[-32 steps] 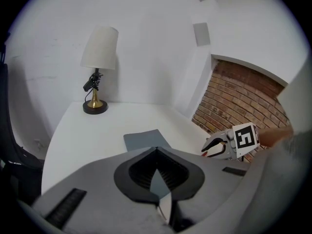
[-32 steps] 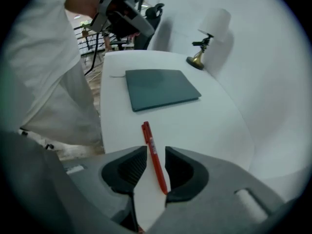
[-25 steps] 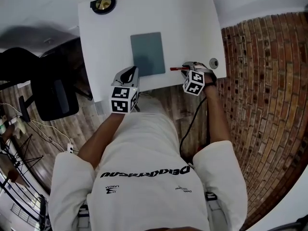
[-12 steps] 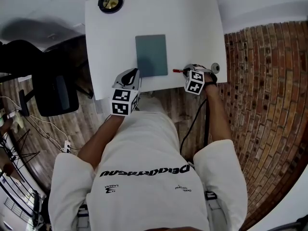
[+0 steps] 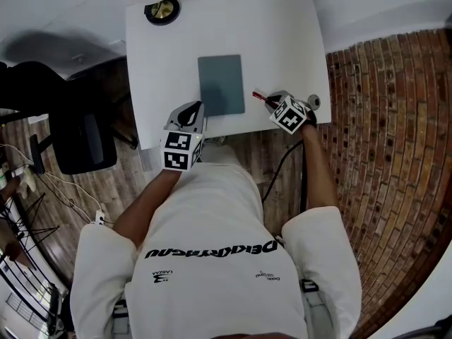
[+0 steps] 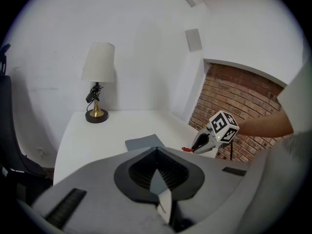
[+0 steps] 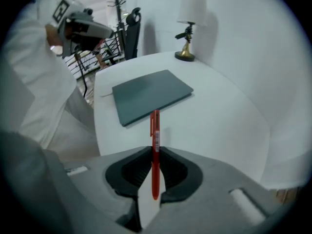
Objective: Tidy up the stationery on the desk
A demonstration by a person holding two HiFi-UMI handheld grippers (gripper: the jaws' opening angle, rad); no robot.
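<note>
A red pen (image 7: 155,145) stands between the jaws of my right gripper (image 7: 155,152), which have just been closing and now pinch it. It hangs a little above the white desk (image 5: 282,41) near the front right corner, with the pen (image 5: 260,96) jutting out left of the right gripper (image 5: 272,99). A grey-blue notebook (image 5: 220,85) lies flat just to the left; it also shows as the notebook (image 7: 151,95) beyond the pen tip. My left gripper (image 5: 191,109) hovers shut and empty at the desk's front edge; from the left gripper (image 6: 157,150) I see the notebook (image 6: 144,142) and the pen (image 6: 186,149).
A brass table lamp (image 5: 162,10) with a white shade (image 6: 98,61) stands at the desk's far left corner. A small round fitting (image 5: 314,102) sits at the right edge. A black chair (image 5: 81,136) stands left of the desk, a brick wall (image 5: 381,119) on the right.
The right gripper has closed on the red pen, rolled, and lifted it off the desk, so the pen now tilts. The left gripper has stayed put.
</note>
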